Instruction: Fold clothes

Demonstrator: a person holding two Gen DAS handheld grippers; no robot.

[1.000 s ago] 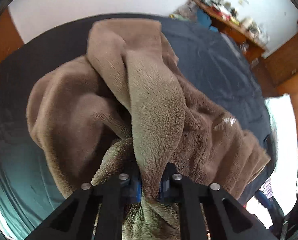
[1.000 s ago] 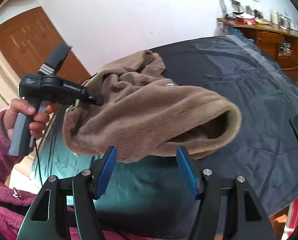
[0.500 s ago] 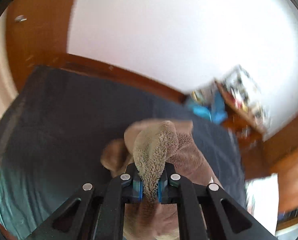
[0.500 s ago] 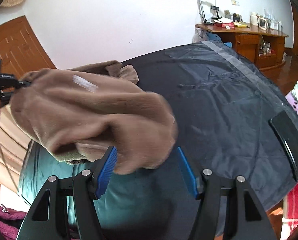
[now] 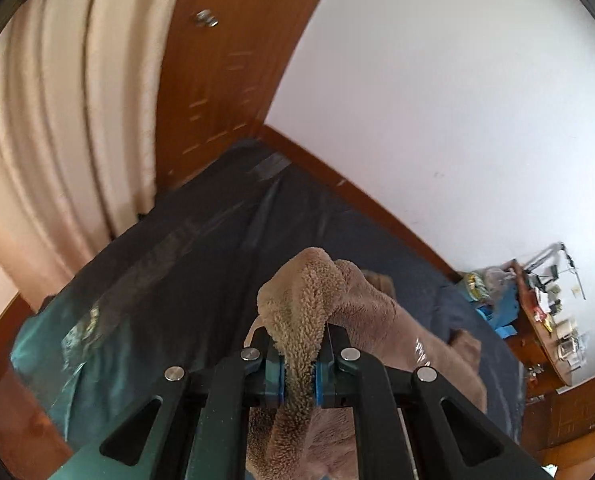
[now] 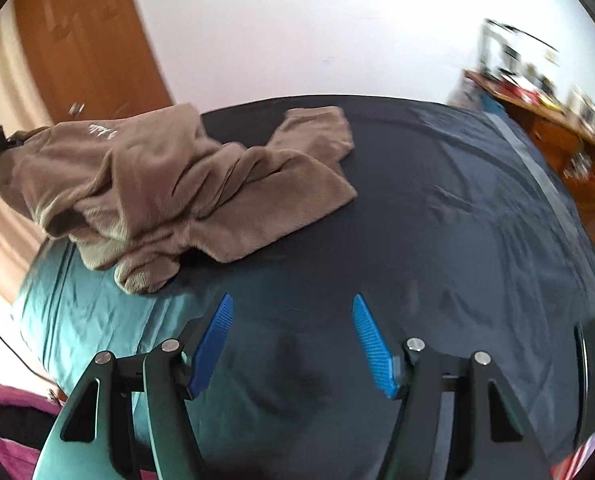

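Fleece garment [image 5: 297,320] in hand-held gripper [image 5: 299,372]

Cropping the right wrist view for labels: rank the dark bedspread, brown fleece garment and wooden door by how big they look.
1. dark bedspread
2. brown fleece garment
3. wooden door, though it stands farther away, so this is apparent size only.

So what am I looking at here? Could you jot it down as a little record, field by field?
garment: brown fleece garment, crumpled, one end lifted, the rest lying on the bed
surface: bed with a dark cover
left tool: shut on a fold of the fleece, holding it up
right tool: open, nothing between its fingers, above bare cover
folding: not yet done, garment bunched
background: wooden door, beige curtain, cluttered desk
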